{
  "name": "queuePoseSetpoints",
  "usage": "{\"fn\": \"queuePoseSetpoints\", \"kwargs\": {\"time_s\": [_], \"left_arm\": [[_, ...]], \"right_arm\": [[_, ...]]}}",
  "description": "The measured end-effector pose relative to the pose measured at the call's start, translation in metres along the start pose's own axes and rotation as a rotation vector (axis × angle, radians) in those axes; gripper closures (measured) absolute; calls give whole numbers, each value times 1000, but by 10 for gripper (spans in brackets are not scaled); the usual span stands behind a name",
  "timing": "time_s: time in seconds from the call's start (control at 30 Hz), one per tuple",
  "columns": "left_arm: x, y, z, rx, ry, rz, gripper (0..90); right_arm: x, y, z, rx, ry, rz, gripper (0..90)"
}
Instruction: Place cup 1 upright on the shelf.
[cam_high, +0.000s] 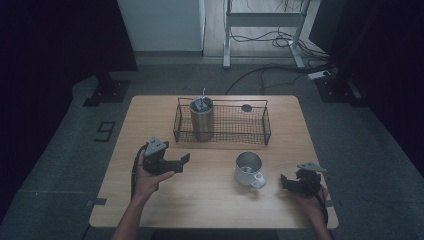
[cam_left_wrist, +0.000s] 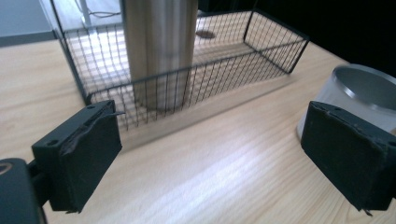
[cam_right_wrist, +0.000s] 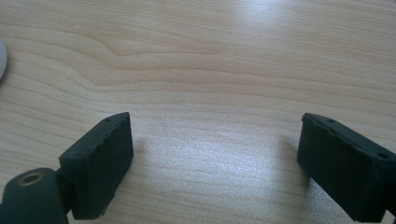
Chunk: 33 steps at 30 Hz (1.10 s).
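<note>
Steel mug (cam_high: 248, 167) shows no readable label.

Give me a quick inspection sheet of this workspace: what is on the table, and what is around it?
Surface: wooden table, light grain, bare near the front edge.
Job's things: metal mug with handle, upright, apart from both grippers; steel tumbler standing upright in the wire basket.
Clutter: small dark round object in the basket.
Grippers: left hand-held gripper open, nothing between its jaws; right hand-held gripper open, nothing between its jaws.
Cables: black cables on floor behind the table.
Surroundings: grey floor, metal frame legs, dark curtains.
</note>
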<state>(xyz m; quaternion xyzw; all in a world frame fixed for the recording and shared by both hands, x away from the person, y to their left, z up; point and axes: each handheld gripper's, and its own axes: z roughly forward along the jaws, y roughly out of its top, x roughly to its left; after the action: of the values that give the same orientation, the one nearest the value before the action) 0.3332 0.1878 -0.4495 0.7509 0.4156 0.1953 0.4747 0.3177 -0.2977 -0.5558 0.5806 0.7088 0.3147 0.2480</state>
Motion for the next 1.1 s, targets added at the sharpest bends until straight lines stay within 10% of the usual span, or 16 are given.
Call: {"fn": "queuePoseSetpoints", "kwargs": {"time_s": [0.63,1.1], "left_arm": [[1,-66,-5,116,38,-41,59],[1,-71,-2,127,43,-38,68]], "right_arm": [[0,0,0,-1,-4,1,109],[0,0,0,-1,-1,3,112]]}}
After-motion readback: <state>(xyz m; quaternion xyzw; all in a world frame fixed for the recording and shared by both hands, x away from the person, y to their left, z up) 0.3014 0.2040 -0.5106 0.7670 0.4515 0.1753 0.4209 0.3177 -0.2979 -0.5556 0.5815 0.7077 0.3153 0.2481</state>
